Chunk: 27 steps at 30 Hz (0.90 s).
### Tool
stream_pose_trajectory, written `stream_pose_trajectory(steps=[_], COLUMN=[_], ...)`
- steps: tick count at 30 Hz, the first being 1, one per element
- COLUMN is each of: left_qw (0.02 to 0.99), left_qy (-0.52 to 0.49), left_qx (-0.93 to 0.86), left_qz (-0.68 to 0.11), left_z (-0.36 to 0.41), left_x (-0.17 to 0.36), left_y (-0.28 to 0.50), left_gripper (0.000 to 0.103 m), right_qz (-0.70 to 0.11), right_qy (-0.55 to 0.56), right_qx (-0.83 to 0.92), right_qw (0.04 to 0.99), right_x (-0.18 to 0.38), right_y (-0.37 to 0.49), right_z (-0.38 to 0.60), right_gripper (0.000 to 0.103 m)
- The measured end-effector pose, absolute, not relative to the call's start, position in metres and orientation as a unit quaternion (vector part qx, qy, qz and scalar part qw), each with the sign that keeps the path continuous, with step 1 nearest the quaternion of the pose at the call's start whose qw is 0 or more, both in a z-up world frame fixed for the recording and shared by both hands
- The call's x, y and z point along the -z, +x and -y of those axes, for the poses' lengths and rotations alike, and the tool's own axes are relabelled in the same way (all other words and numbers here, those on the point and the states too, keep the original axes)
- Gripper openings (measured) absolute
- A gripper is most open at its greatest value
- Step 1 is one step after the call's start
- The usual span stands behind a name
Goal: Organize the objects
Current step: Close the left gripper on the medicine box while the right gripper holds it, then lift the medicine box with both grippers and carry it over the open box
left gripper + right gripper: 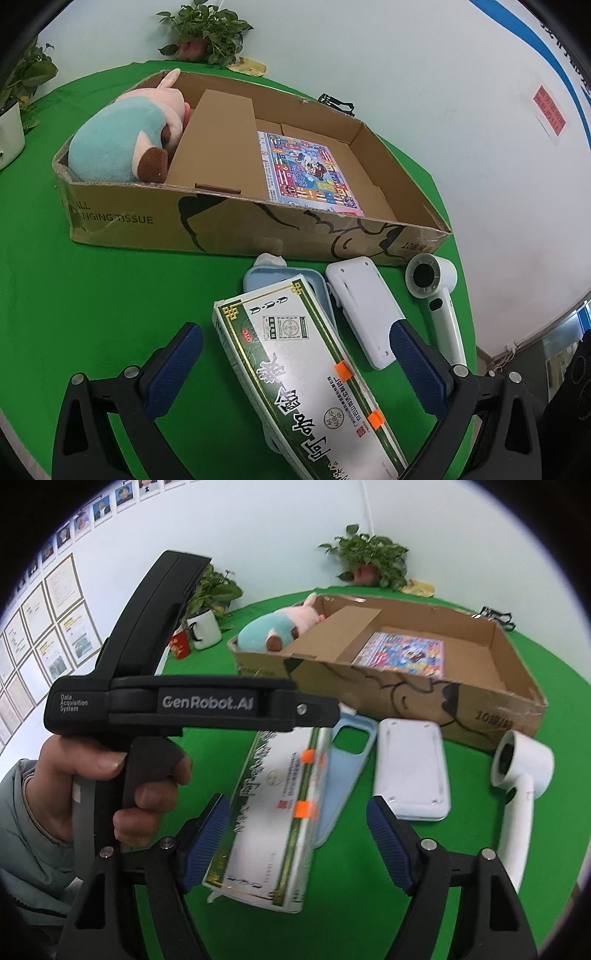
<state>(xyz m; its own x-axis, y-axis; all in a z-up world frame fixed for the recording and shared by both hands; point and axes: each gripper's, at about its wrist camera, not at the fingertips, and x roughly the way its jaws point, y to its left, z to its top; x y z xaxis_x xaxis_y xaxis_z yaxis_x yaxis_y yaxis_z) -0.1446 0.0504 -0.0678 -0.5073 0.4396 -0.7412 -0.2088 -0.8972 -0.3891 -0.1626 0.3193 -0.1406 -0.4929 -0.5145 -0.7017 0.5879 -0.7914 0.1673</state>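
Observation:
A long white-and-green box point(306, 373) with orange tape lies on the green table, partly on a light blue phone case point(258, 277). My left gripper point(295, 358) is open with the box between its blue pads, not gripped. The right wrist view shows the box point(273, 812), the phone case point(347, 760) and my left gripper's body point(177, 705) in a hand. My right gripper point(295, 830) is open over the box's near end. A cardboard box point(258, 225) behind holds a plush toy point(122, 140) and a colourful booklet point(306, 170).
A white flat device point(365, 310) and a white handheld fan point(439, 295) lie right of the long box. Potted plants point(207, 33), a white mug point(203, 627) and a red item point(180, 647) stand at the table's far edge. A black clip point(338, 103) lies behind the cardboard box.

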Motion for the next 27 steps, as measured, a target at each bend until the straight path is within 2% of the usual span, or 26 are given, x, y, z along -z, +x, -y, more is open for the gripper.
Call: stream_pose_trajectory(steps=[3,9,12,14,19,27], left_qw=[0.201,0.224,0.231,0.233,0.239,0.237], left_qy=[-0.477,-0.505,-0.514,-0.524,-0.524,-0.516], left_qx=[-0.845,-0.82,-0.811,-0.804,-0.802,-0.81], left_qz=[0.136,0.15,0.153,0.158,0.159,0.146], left_z=[-0.045,-0.045,-0.047,-0.047,-0.047,-0.046], left_x=[0.074,0.085,0.09,0.096,0.098,0.092], left_y=[-0.145,-0.141,-0.139,-0.138,-0.135,-0.135], left_gripper=[0.101,0.094,0.085,0.075,0.072,0.069], right_qz=[-0.047,-0.073,-0.075,-0.088,-0.092,-0.101], right_qy=[0.402,0.421,0.425,0.424,0.435,0.429], right_qx=[0.853,0.848,0.849,0.851,0.847,0.85], right_qw=[0.329,0.314,0.306,0.296,0.292,0.288], right_x=[0.146,0.156,0.158,0.159,0.164,0.164], right_y=[-0.154,-0.15,-0.148,-0.146,-0.148,-0.146], right_z=[-0.309,-0.292,-0.289,-0.287,-0.284,-0.28], right_gripper=[0.081,0.081,0.08,0.079,0.069,0.067])
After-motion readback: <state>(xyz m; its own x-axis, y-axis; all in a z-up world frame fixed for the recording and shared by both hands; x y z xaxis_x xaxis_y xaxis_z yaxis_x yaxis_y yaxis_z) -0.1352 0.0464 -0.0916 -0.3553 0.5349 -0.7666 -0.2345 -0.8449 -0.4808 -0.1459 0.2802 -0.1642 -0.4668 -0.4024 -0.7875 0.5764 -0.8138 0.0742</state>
